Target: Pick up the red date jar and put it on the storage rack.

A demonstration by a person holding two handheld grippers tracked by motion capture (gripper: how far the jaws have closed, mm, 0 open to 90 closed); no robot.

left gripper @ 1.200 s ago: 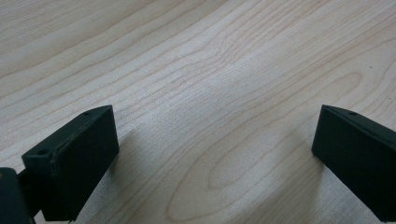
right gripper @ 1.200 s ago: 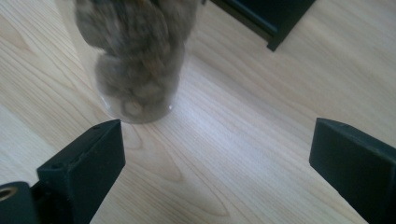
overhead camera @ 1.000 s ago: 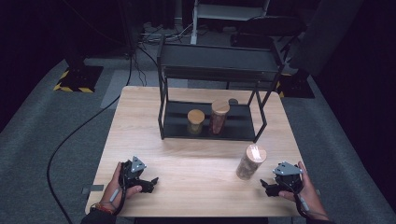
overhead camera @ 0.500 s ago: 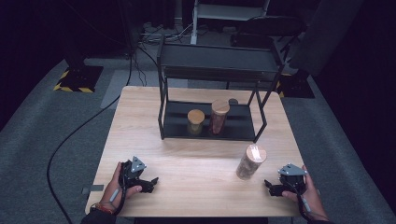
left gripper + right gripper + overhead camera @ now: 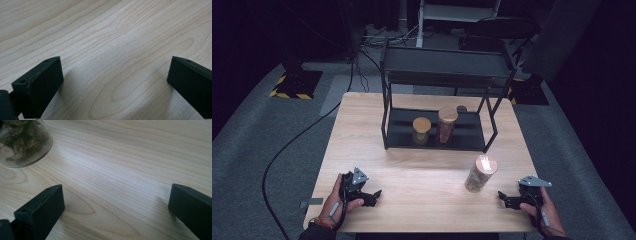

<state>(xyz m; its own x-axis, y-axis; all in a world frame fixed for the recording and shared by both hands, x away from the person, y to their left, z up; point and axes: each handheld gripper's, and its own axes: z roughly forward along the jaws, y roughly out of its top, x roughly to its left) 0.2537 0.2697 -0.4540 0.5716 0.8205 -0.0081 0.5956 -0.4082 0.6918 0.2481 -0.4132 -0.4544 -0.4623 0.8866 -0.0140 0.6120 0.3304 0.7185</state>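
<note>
A glass jar (image 5: 480, 173) with a pale wooden lid, packed with brown dried pieces, stands on the wooden table (image 5: 412, 170) at the front right. Its base (image 5: 23, 142) is at the upper left of the right gripper view. My right gripper (image 5: 504, 198) (image 5: 116, 205) sits low over the table a little right of the jar. Its jaws have just been opening and stand open with only bare wood between them. At the front left, my left gripper (image 5: 373, 196) (image 5: 115, 85) rests open over bare wood.
A black two-tier metal rack (image 5: 447, 75) stands at the back of the table. On its lower shelf are a short jar (image 5: 421, 131) and a taller jar (image 5: 446, 125), both with wooden lids. Cables run across the dark floor to the left.
My right gripper has drawn back from the jar toward the table's front right and sunk lower. The left gripper and the jars have stayed put.
</note>
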